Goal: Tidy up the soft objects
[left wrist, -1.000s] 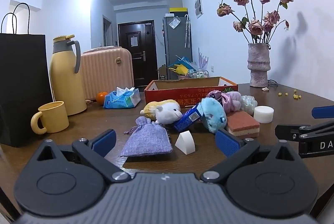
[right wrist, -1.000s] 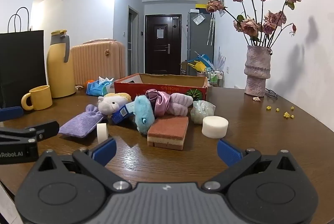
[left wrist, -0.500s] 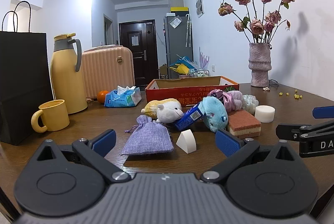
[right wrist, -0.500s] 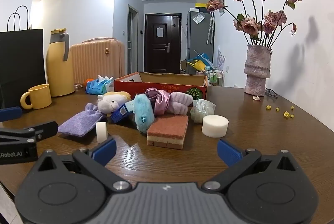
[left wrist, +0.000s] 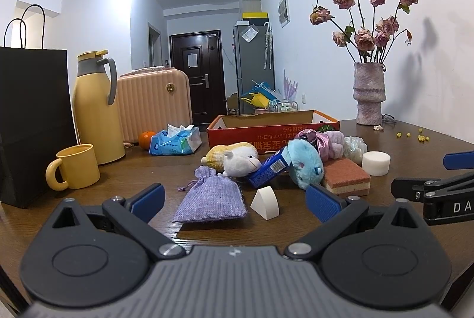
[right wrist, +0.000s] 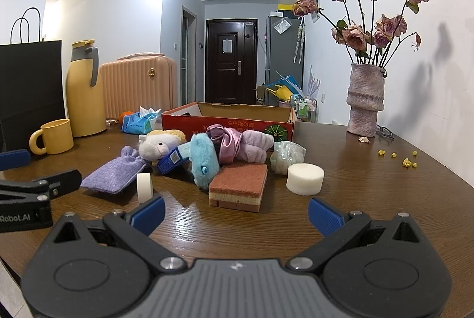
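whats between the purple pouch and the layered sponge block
The white wedge sponge stands on the table between the purple pouch and the layered sponge block, clearest in the left wrist view.

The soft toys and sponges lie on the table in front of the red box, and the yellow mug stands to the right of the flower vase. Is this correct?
Not quite. The yellow mug stands far to the left of the flower vase, beside the yellow jug, as the right wrist view shows. The rest is correct: toys and sponges lie before the red box.

A home: suitcase (left wrist: 152,103), fridge (left wrist: 254,66) (notes stuck on), entrance door (left wrist: 196,75) down the hall
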`<state>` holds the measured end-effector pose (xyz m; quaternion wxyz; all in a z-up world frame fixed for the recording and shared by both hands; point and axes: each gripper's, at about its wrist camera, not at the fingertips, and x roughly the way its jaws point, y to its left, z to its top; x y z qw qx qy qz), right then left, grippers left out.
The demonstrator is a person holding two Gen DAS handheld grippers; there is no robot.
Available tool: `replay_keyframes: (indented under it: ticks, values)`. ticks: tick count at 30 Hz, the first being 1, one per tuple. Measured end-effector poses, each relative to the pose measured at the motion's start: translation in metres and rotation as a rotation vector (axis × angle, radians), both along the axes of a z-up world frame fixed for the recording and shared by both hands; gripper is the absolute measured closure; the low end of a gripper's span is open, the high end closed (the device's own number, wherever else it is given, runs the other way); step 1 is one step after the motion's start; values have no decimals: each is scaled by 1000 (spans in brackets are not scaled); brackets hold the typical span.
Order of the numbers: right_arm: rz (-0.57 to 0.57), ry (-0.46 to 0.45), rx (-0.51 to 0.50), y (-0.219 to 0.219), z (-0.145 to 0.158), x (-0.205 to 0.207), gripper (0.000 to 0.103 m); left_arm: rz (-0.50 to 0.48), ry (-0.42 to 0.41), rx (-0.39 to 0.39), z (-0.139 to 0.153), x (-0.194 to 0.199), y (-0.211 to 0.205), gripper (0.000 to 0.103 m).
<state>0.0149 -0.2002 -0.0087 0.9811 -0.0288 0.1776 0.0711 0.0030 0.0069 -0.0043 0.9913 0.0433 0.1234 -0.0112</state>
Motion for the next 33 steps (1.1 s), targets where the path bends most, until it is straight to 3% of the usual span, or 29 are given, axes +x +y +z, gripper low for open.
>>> replay_keyframes:
  ticks: [33]
  values:
    - [-2, 5, -5, 1, -6, 3, 0, 5, -4, 1, 2, 1, 1, 0]
